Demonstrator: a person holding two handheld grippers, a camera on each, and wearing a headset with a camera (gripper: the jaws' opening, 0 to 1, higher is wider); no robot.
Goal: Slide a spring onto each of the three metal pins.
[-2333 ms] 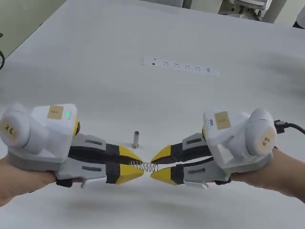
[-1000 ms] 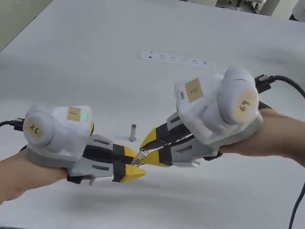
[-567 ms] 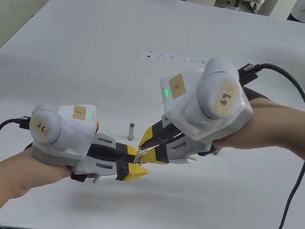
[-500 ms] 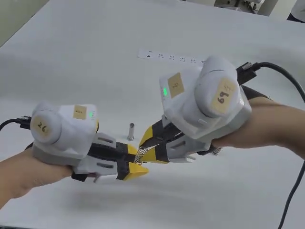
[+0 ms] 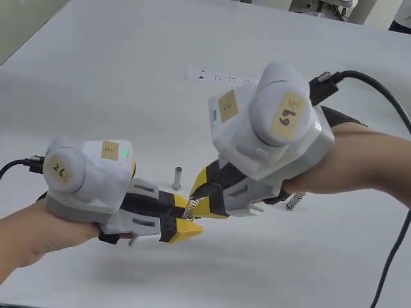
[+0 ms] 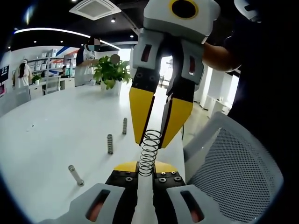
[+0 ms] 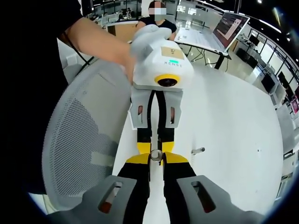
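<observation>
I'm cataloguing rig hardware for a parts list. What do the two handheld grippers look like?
Both the left gripper and right gripper have rounded white-and-grey housings, black stems and yellow-tipped fingers. Tan stickers carry handwritten numbers: 26 on the left, 69 on the right. A black cable plugs into the right one's rear; the left shows a green light.

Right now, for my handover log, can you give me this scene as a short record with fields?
spring: gripped at both ends, off the table
left gripper: shut on one end of the spring
right gripper: shut on its other end
bare pin: upright on the table, nothing on it
other springs: two standing upright beyond, apparently already on pins
</observation>
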